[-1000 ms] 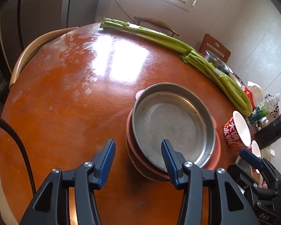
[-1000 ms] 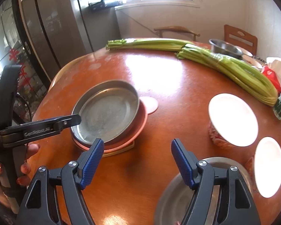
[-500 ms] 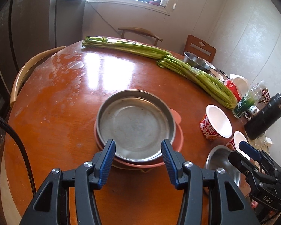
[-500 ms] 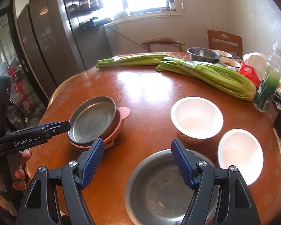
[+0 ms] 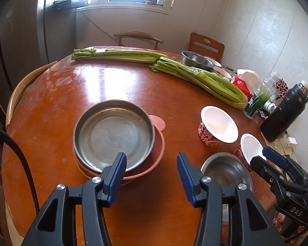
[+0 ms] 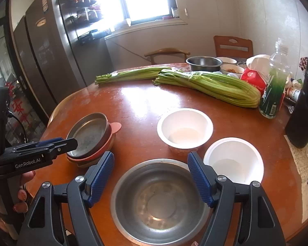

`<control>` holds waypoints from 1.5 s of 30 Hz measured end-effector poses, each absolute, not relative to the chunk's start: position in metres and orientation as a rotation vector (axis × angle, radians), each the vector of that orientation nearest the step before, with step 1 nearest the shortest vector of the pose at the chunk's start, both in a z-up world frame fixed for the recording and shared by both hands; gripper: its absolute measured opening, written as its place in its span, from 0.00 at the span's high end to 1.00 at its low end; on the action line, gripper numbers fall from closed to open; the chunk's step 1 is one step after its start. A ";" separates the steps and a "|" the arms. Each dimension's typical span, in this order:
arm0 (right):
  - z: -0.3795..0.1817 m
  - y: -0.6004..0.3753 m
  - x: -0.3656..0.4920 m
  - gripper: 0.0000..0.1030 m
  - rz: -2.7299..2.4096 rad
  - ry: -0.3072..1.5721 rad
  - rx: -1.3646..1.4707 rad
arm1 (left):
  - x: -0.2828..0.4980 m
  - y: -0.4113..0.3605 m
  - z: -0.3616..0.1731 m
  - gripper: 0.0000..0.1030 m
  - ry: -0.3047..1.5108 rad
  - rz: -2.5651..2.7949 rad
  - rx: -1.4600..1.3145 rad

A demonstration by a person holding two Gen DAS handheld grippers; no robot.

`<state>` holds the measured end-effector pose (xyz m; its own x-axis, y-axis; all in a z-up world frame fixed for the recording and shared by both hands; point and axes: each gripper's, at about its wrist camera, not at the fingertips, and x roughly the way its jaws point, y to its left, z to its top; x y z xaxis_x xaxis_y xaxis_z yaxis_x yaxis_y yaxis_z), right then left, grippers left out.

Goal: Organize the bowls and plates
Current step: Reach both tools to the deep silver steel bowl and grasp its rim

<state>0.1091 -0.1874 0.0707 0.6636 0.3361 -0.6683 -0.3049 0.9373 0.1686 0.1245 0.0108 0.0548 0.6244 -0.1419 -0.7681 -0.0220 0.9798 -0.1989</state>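
A steel plate [image 5: 113,133] sits stacked on a pink bowl [image 5: 158,145] on the round wooden table [image 5: 117,88]; the stack also shows in the right wrist view [image 6: 88,135]. A steel bowl [image 6: 158,203] lies near the front edge, also seen in the left wrist view [image 5: 225,170]. Two white paper bowls [image 6: 184,127] [image 6: 234,162] stand beyond it. My left gripper [image 5: 152,176] is open and empty, just in front of the stack. My right gripper [image 6: 152,176] is open and empty, above the steel bowl.
Two celery bundles [image 6: 207,86] [image 6: 131,74] lie across the far table. A steel bowl [image 6: 204,62], small dishes, a red packet [image 6: 254,78], a green bottle [image 6: 274,94] and a black flask [image 6: 303,102] crowd the right side. Chairs stand behind the table.
Both grippers have pulled back and up from the table. The plate stack now sits further from the left gripper, and the steel bowl has come fully into the right wrist view.
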 end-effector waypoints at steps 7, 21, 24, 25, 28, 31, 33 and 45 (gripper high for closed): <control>0.073 -0.209 0.105 0.26 0.326 0.748 0.064 | 0.126 -0.015 0.056 0.51 0.901 -0.121 -0.179; 0.067 -0.247 0.089 0.26 0.273 0.763 0.077 | 0.126 -0.064 0.046 0.51 0.932 -0.207 -0.117; 0.063 -0.254 0.083 0.26 0.267 0.770 0.076 | 0.126 -0.070 0.043 0.51 0.942 -0.214 -0.108; 0.061 -0.256 0.081 0.26 0.265 0.775 0.075 | 0.125 -0.073 0.042 0.51 0.945 -0.217 -0.104; 0.055 -0.261 0.076 0.26 0.263 0.791 0.079 | 0.123 -0.079 0.040 0.51 0.950 -0.234 -0.097; 0.045 -0.262 0.070 0.26 0.274 0.816 0.076 | 0.122 -0.084 0.035 0.51 0.961 -0.244 -0.082; 0.039 -0.263 0.068 0.26 0.283 0.837 0.075 | 0.121 -0.086 0.032 0.51 0.968 -0.242 -0.076; 0.004 -0.252 0.071 0.26 0.288 0.927 0.038 | 0.130 -0.095 0.005 0.51 1.041 -0.247 -0.061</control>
